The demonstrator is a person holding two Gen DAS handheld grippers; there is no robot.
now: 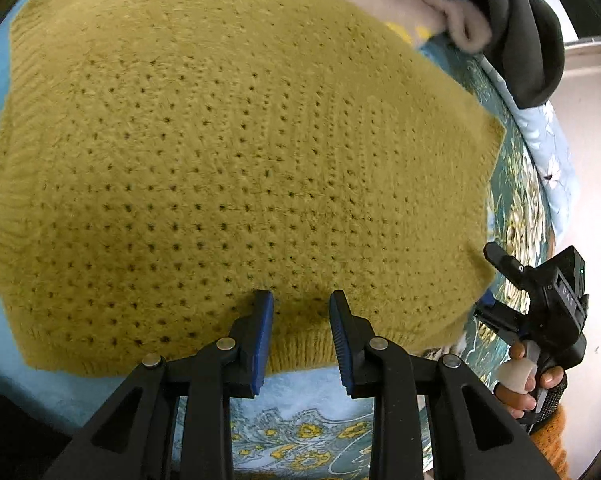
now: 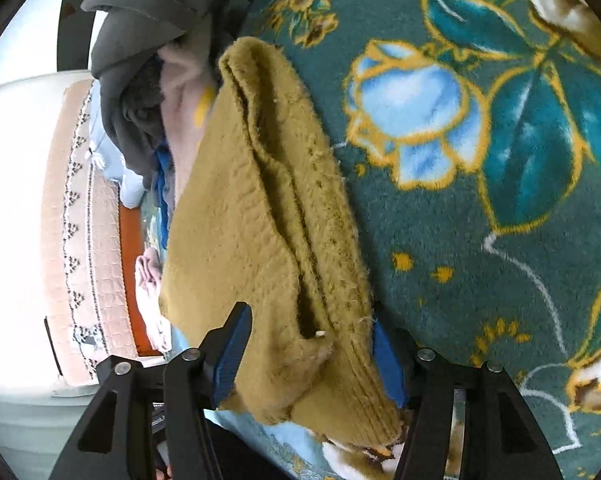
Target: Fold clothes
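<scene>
Sweater [image 1: 236, 168], mustard knit, lies flat on floral blanket [image 1: 308, 440]. Left wrist view: left claw [image 1: 300, 320] apart, hovering at near ribbed hem. Right wrist view: right claw [image 2: 306, 344] apart, folded sweater edge between its pads [image 2: 230, 354], grip unclear. Grey garment [image 2: 140, 20] heaped beyond.

Mustard-yellow eyelet-knit sweater [image 1: 236, 168], folded flat on floral blanket, layered edges at one side

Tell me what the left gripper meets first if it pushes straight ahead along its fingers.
Probably the mustard-yellow knitted sweater: the left gripper hangs open with its blue-padded fingertips over the sweater's ribbed near edge, so going on likely meets that knit at once. Height above it is unclear.
</scene>
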